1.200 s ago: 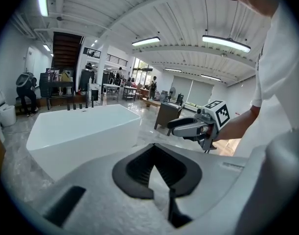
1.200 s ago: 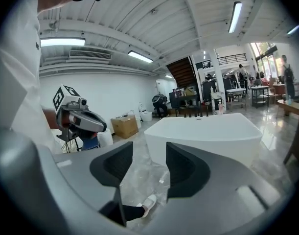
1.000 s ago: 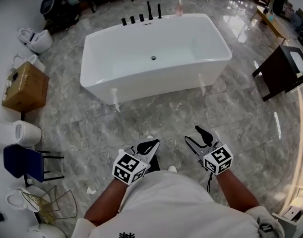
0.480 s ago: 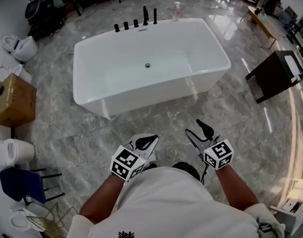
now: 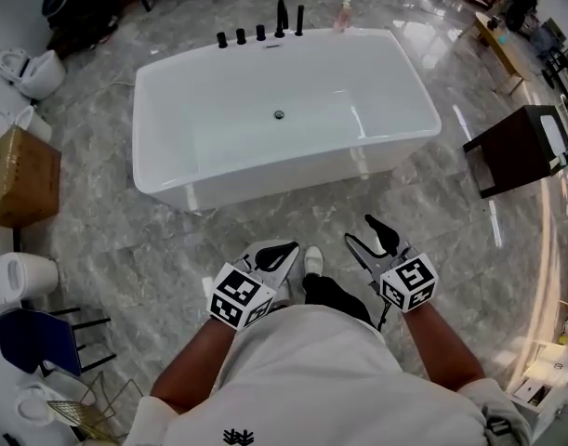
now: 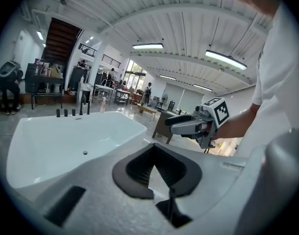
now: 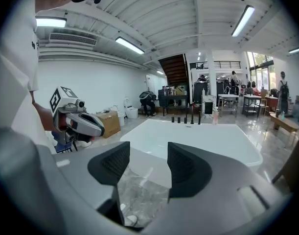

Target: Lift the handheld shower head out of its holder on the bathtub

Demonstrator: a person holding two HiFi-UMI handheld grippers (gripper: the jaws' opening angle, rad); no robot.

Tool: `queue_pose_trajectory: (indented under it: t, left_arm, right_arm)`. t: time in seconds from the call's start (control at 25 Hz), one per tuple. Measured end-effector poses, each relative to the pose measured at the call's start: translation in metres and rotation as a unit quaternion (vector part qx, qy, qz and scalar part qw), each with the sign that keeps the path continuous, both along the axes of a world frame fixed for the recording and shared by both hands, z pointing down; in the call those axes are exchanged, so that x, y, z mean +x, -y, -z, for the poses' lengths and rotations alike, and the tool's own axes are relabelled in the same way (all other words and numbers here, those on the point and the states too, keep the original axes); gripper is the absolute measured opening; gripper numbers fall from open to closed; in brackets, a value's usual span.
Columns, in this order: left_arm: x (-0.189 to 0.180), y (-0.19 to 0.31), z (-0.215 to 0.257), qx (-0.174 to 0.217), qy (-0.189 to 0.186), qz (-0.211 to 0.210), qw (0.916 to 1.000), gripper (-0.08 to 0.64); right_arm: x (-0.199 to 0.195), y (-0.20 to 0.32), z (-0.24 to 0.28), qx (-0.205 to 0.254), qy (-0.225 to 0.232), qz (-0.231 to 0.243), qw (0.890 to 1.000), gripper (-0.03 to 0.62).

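Across the floor from the bathtub, both grippers empty

On the far rim of the white bathtub (image 5: 265, 175), the handheld shower head (image 5: 299, 19) stands upright in its holder, at the right end of a row of black fittings (image 5: 241, 36). The left gripper (image 5: 291, 248) has its jaws together and the right gripper (image 5: 360, 230) has its jaws apart. Both are well apart from the tub.

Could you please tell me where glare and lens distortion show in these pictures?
Head view: bright glare streaks the glossy grey marble floor beside the white freestanding bathtub, whose rim looks bowed. Left gripper view and right gripper view: heavy fisheye curvature, black corners, and the long ceiling strip lights are blown out.
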State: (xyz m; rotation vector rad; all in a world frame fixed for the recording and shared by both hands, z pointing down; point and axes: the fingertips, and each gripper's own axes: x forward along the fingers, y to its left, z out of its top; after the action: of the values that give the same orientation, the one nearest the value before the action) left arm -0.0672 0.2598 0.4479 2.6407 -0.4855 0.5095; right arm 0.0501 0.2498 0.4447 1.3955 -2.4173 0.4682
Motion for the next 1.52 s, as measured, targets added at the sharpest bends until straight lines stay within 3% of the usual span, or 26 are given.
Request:
queue_pose_trajectory:
  t: [0.24, 0.72, 1.16, 1.52]
  left_arm:
    - [0.024, 0.048, 0.002, 0.005, 0.016, 0.013, 0.9998, 0.005]
    - [0.087, 0.137, 0.014, 0.02, 0.013, 0.049, 0.9985, 0.005]
    - [0.038, 0.202, 0.03, 0.033, 0.003, 0.031, 0.999, 0.005]
    - [-0.002, 0.248, 0.03, 0.034, -0.018, 0.069, 0.9969, 0.005]
  right_arm:
    - [0.024, 0.051, -0.006, 0.001, 0.006, 0.021, 1.0, 0.252]
    - [0.081, 0.145, -0.018, 0.003, 0.016, 0.042, 0.999, 0.247]
    - [0.041, 0.216, -0.018, -0.001, -0.009, 0.025, 1.0, 0.238]
    - [0.026, 0.282, -0.034, -0.018, -0.028, 0.031, 0.999, 0.232]
